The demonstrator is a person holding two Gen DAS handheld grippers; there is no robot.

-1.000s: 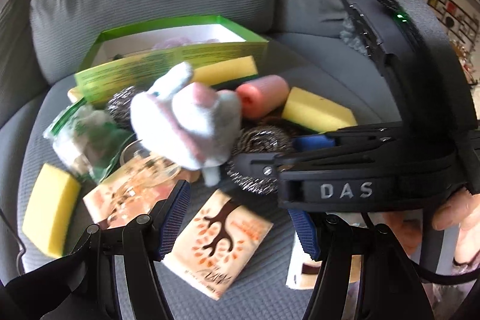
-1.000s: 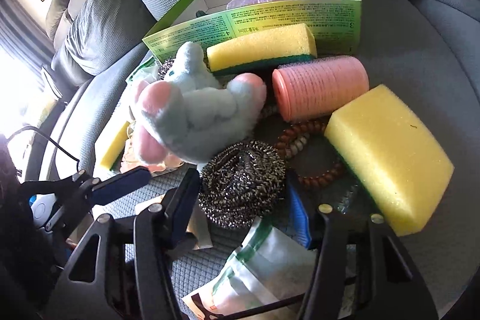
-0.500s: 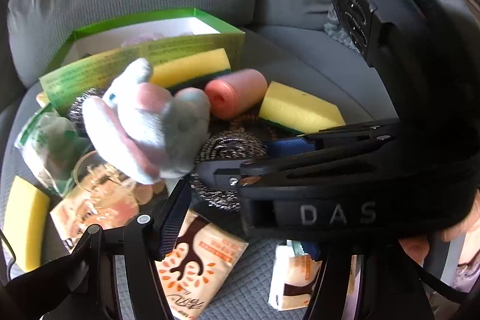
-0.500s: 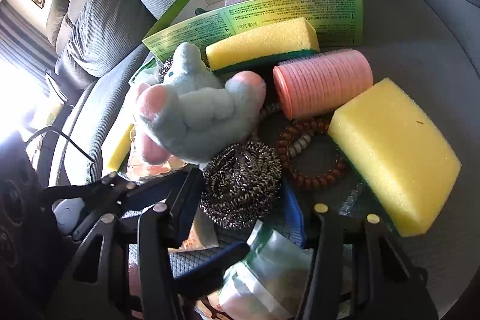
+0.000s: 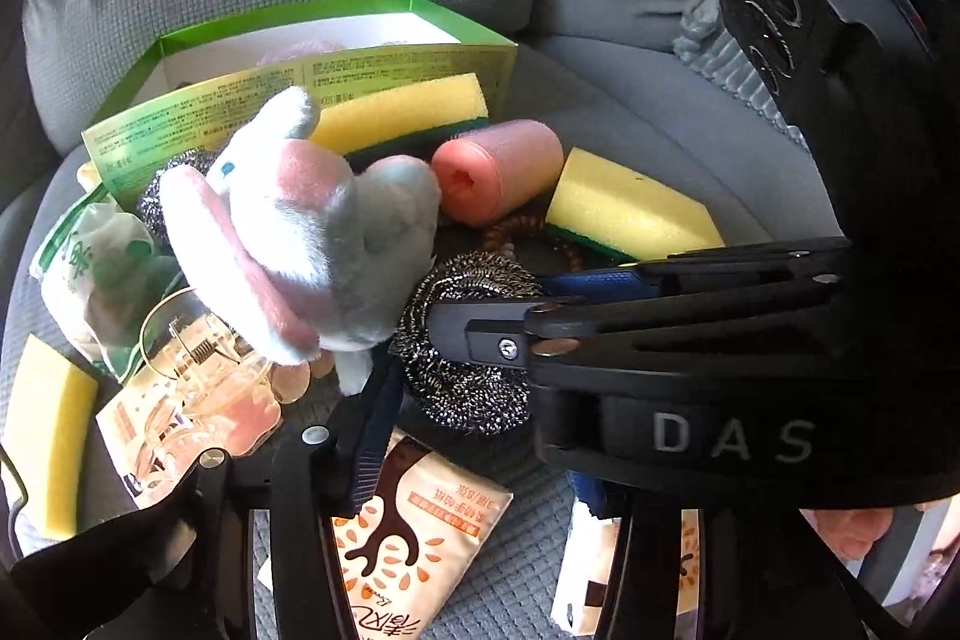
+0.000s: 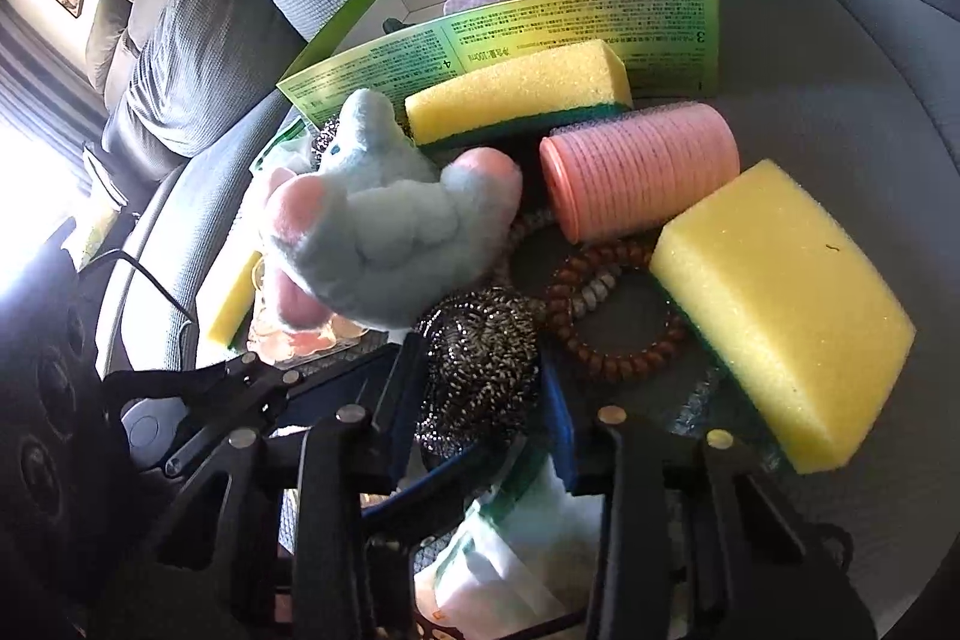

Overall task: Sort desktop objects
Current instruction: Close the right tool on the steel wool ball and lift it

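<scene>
Both grippers are closing round the steel scourer (image 6: 480, 370), sitting mid-pile below the plush elephant (image 6: 384, 244): right gripper (image 6: 480, 436) straddling it, left gripper (image 5: 474, 466) w/ it between fingers too. Risk: they're fighting over it, wire snagging the bead bracelet (image 6: 606, 316).

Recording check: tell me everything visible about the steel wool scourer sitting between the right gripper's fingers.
The coiled silver-and-dark steel wire scourer is a rounded springy ball lying on the grey fabric seat cushion. The right gripper is closing around it, its blue pads flanking both sides; firm contact is unclear. The pale blue plush toy with pink paws leans on its top edge, and a brown coiled hair tie lies beside it.
</scene>
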